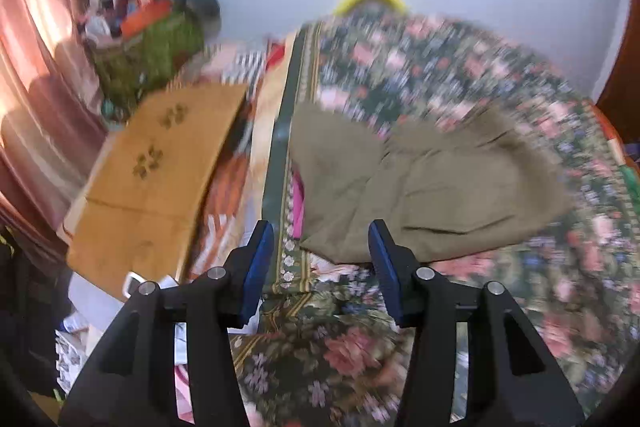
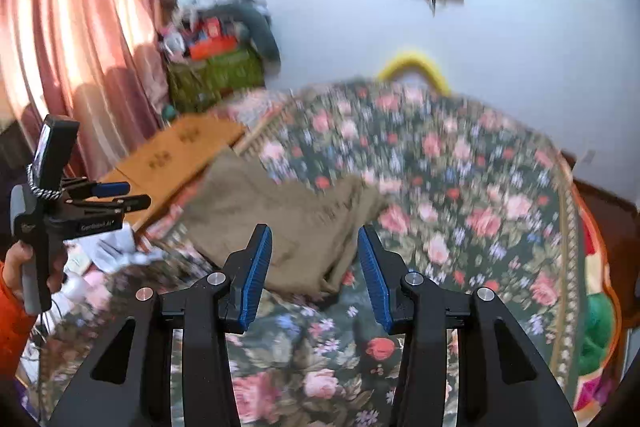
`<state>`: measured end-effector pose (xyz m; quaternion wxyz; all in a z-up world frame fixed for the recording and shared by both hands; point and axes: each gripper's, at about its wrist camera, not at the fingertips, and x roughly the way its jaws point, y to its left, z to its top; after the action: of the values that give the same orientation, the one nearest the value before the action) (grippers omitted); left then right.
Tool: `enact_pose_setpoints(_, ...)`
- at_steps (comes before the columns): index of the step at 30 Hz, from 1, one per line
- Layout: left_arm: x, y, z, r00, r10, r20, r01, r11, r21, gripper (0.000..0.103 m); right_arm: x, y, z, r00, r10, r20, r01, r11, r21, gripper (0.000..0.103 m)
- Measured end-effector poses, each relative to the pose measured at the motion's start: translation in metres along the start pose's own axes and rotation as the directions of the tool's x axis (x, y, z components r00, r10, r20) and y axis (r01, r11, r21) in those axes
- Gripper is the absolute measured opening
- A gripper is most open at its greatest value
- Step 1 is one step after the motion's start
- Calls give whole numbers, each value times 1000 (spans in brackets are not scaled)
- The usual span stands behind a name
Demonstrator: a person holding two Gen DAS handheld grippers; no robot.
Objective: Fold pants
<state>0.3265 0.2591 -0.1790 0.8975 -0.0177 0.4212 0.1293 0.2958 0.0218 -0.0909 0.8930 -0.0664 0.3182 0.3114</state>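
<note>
Nearest the left wrist camera, the left gripper [image 1: 321, 241], black-armed with blue-padded fingers, stood partly open with nothing between its pads, raised above the dark green floral bedspread [image 1: 460, 75]. The right gripper [image 2: 315, 243], of the same build, was likewise parted and empty over that cover. Just past both sets of fingertips lay the olive-khaki cloth pants [image 1: 424, 179], folded into a rumpled bundle on the bedspread near its striped border edge, touched by neither tool. In the right wrist view a hand [image 2: 18, 263] with an orange sleeve held the left gripper's handle at the frame's left side. Beside the bed, a flat tan cardboard sheet with paw prints [image 1: 156, 171] rested. Farther off stood a green basket heaped with clutter [image 2: 218, 71], pink curtains [image 2: 76, 39] and the pale wall, all blurred.
</note>
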Motion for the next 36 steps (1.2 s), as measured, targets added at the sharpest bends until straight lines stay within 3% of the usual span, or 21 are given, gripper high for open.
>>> enact_pose_setpoints(2, -42, -3, 1, 997, -21, 72, 21, 1000, -2, 50, -27, 13, 6, 998, 6, 62, -4, 1000, -23, 41)
enact_pose_setpoints(6, -125, -7, -1, 974, -65, 217, 68, 998, -6, 54, -83, 38, 14, 982, 21, 185, -12, 999, -48, 41)
enact_pose_setpoints(12, -234, -22, -26, 905, -125, 407, 130, 991, 15, 59, -157, 71, 5, 944, 75, 320, -56, 996, -66, 41)
enact_pose_setpoints(17, -295, -34, -58, 852, -125, 509, 134, 991, 20, 59, -201, 90, -9, 913, 87, 398, -60, 995, -81, 41)
enact_pose_setpoints(23, -340, -46, -92, 808, -113, 579, 122, 992, 23, 66, -225, 103, -26, 893, 67, 445, -36, 996, -78, 41)
enact_pose_setpoints(25, -351, -47, -100, 793, -114, 598, 127, 992, 20, 70, -230, 106, -28, 890, 59, 452, -28, 997, -75, 46)
enact_pose_setpoints(29, -365, -47, -110, 770, -131, 625, 157, 987, 13, 82, -238, 107, -35, 886, 31, 463, -8, 999, -52, 69)
enact_pose_setpoints(36, -380, -53, -123, 747, -107, 656, 129, 992, 15, 101, -248, 106, -39, 879, -20, 477, 30, 999, -15, 100)
